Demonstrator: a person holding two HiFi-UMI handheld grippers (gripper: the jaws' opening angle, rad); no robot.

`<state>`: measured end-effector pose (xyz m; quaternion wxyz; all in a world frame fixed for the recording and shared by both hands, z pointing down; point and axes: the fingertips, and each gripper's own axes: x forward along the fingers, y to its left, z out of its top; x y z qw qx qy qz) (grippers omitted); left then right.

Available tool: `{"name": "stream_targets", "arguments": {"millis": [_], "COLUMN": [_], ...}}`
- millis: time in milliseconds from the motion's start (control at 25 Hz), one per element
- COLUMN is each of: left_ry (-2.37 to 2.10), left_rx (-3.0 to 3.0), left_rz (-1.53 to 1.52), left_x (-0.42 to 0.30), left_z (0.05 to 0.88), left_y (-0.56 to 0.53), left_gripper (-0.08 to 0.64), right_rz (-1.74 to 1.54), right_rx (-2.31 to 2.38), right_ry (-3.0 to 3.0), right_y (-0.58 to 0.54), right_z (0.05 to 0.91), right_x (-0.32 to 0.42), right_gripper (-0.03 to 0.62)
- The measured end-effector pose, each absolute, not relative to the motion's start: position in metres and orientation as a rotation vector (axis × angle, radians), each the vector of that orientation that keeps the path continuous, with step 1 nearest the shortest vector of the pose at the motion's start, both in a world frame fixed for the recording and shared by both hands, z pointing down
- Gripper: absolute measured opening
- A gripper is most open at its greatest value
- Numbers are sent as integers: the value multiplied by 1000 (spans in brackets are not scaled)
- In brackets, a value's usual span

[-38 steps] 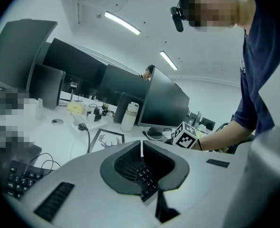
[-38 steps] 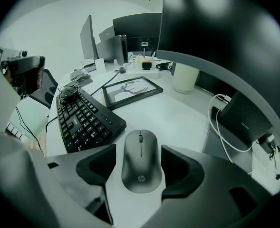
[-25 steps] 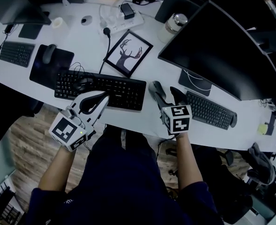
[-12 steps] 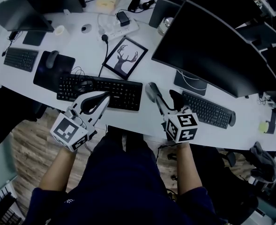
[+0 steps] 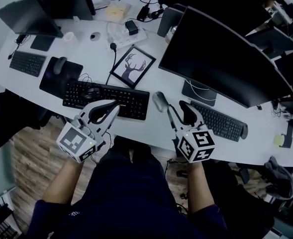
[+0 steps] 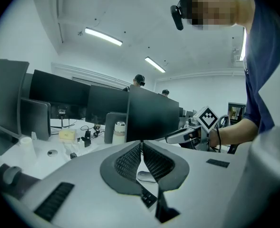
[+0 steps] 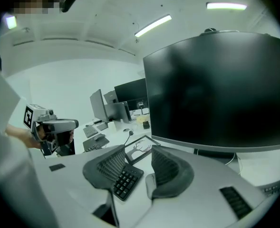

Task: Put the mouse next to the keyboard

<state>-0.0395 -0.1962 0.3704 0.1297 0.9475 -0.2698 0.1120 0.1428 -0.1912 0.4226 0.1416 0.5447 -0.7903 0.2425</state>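
Note:
The grey mouse [image 5: 159, 101] lies on the white desk [image 5: 94, 54], just off the right end of the black keyboard [image 5: 106, 97]. My right gripper [image 5: 180, 114] hangs above and slightly right of the mouse. It is open, its jaws have just been closing, and nothing is between them. In the right gripper view the keyboard's corner [image 7: 125, 182] and part of the mouse [image 7: 149, 185] show below the right gripper [image 7: 139, 149]. My left gripper [image 5: 108, 108] is shut and empty over the keyboard's near edge. The left gripper view shows its tips [image 6: 141, 143] together, with the mouse [image 6: 147, 176] beyond them.
A framed deer picture [image 5: 133, 66] lies behind the keyboard. A large dark monitor [image 5: 221, 59] stands to the right with a second keyboard [image 5: 218, 119] under it. A mouse pad [image 5: 60, 76] with another mouse lies at left. A power strip [image 5: 126, 34] sits at the back.
The right gripper has lifted up and back from the mouse, with its jaws narrower than before. The mouse stays on the desk beside the keyboard. The left gripper has risen a little.

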Motion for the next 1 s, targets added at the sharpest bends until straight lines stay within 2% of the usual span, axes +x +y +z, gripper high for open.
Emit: {"name": "stream_targets", "arguments": {"millis": [680, 880, 1000], "left_ry": [-861, -882, -887], "left_rx": [2783, 2794, 2795], "left_rz": [290, 274, 273], "left_x": [-35, -33, -32], "left_z": [346, 339, 338], "left_y": [-181, -183, -183], "left_gripper": [41, 41, 41], "right_rz": [617, 585, 571], "right_rx": [1583, 1595, 1587], "right_ry": [-2382, -2393, -2401], "right_y": [-175, -176, -176], "right_z": [379, 372, 370], "right_x": [140, 139, 137], "right_gripper": [117, 65, 58]}}
